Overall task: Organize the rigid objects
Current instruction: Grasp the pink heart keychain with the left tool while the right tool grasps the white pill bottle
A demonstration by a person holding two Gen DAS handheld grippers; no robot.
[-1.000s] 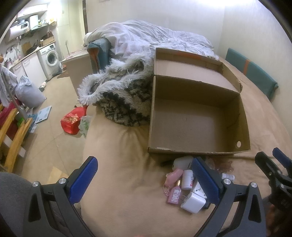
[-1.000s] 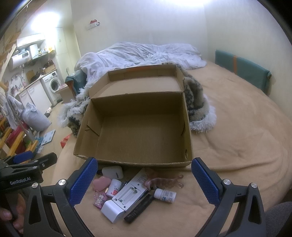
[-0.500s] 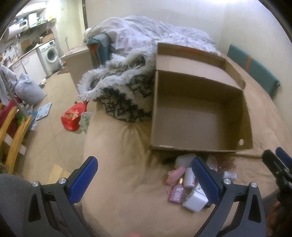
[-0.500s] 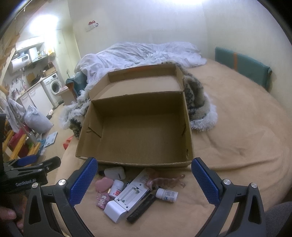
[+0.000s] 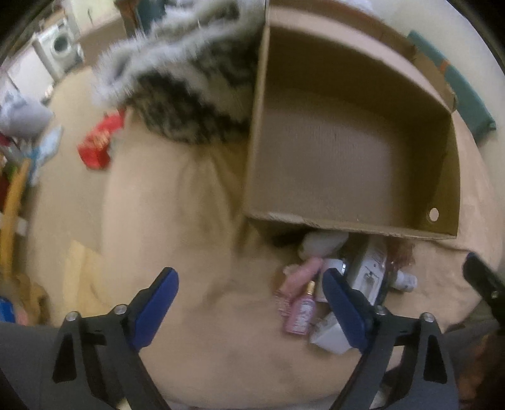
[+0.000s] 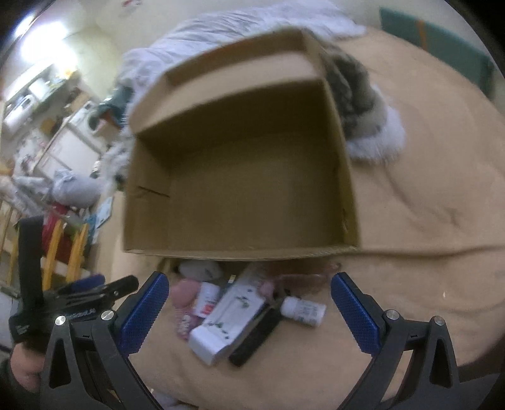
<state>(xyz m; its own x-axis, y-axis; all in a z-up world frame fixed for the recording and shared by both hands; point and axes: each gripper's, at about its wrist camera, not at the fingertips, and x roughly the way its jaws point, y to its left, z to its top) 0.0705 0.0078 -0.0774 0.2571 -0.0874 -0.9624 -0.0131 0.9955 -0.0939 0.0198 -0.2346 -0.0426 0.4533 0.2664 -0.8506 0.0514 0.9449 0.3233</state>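
Observation:
An empty cardboard box (image 5: 347, 157) (image 6: 246, 189) lies open on the tan bed. Before its near wall sits a pile of small items: a long white carton (image 6: 227, 318), a black stick (image 6: 255, 337), a small white bottle (image 6: 303, 310), a red-labelled jar (image 6: 208, 299), a pink bottle (image 5: 300, 315) and a white pod (image 5: 322, 243). My left gripper (image 5: 249, 284) hovers left of the pile, its jaws closing with no item pressed between them; the pink bottle shows just inside its right finger. My right gripper (image 6: 249, 280) hangs open above the pile.
A furry black-and-white throw (image 5: 189, 94) lies against the box's far left side, with a white duvet (image 6: 221, 28) behind. A teal cushion (image 6: 435, 44) lines the wall. On the floor to the left are a red bag (image 5: 98, 145) and a yellow chair (image 6: 66, 252).
Both grippers have tipped downward and sunk toward the pile, so the box and the items look larger. The left jaws have narrowed a little. Nothing on the bed has moved.

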